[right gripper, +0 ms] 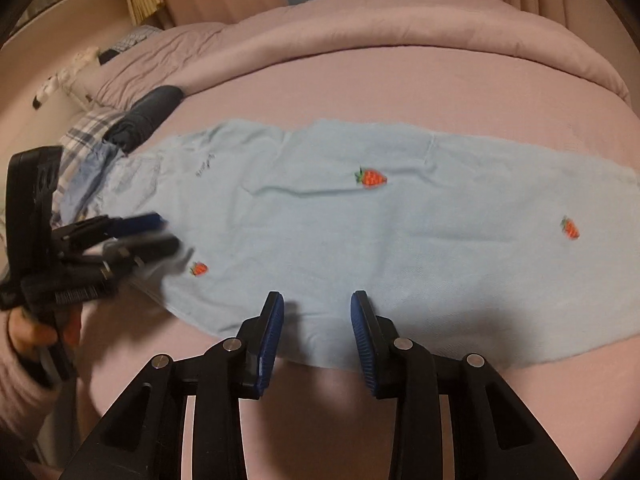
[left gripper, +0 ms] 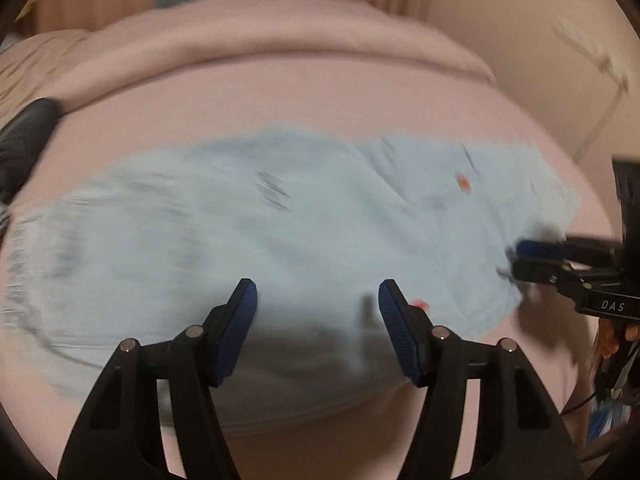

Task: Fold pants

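Bed (right gripper: 440, 88): pink sheet fills both views, with a rolled pink duvet (right gripper: 360, 28) across the far side at 12 o'clock.
Pants (right gripper: 360, 232): light blue with strawberry patches, spread long and flat across the bed, lying left to right.
Clothes pile (right gripper: 132, 128): dark and plaid items at 10 o'clock in the right wrist view, touching the pants' end.
Left gripper (left gripper: 318, 304): fingers spread wide above the pants' near edge, pinching nothing; blurred.
Right gripper (right gripper: 317, 312): fingers spread apart over the near edge of the pants, at 6 o'clock, pinching nothing.
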The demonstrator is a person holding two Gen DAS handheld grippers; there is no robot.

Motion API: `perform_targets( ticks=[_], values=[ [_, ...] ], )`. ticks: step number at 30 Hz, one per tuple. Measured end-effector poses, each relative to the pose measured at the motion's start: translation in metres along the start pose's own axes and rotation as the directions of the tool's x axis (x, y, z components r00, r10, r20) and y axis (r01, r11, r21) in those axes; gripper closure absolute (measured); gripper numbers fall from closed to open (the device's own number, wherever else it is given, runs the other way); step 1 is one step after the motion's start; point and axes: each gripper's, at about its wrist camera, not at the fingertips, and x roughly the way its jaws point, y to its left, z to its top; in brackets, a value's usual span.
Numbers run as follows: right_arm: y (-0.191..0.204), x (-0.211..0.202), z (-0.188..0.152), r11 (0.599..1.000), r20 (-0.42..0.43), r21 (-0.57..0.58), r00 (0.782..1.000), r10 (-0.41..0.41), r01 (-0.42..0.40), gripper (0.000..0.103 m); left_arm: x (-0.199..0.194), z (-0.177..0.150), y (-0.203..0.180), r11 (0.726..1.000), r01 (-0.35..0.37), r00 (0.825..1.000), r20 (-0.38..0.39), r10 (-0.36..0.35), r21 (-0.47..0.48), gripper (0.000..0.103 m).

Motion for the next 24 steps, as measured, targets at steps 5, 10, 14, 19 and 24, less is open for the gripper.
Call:
perform_targets(
  ticks=[5,10,14,19,24],
  values=[
    [0.011,-0.004,0.008,1.0,0.043,-0.005,0.999,0.029,-0.029,0.062,-0.033,-0.006,0.094,0.966,-0.089,0.993,0.051,0.104,-0.242,0.036],
    [0.04,0.032,0.019,0.996,-0.019,-0.006,0.996,0.092,-0.092,0.062,-0.028,-0.039,0.15,0.901,-0.143,0.99,-0.071,0.125,-0.41,0.063],
    [0.05,0.051,0.009,0.997,-0.112,-0.023,0.991,0.073,-0.076,0.062,-0.037,-0.048,0.131,0.942,-0.201,0.979,-0.086,0.185,-0.27,0.062],
    [0.037,0.034,0.0,0.993,-0.118,0.022,0.986,0.121,-0.119,0.062,-0.043,-0.05,0.125,0.941,-0.193,0.981,-0.076,0.179,-0.277,0.049],
    [-0.044,-0.026,-0.01,0.944,0.05,0.291,0.988,0.147,-0.155,0.053,-0.048,-0.015,0.093,0.936,-0.092,0.994,0.023,0.107,-0.34,0.005]
  ],
)
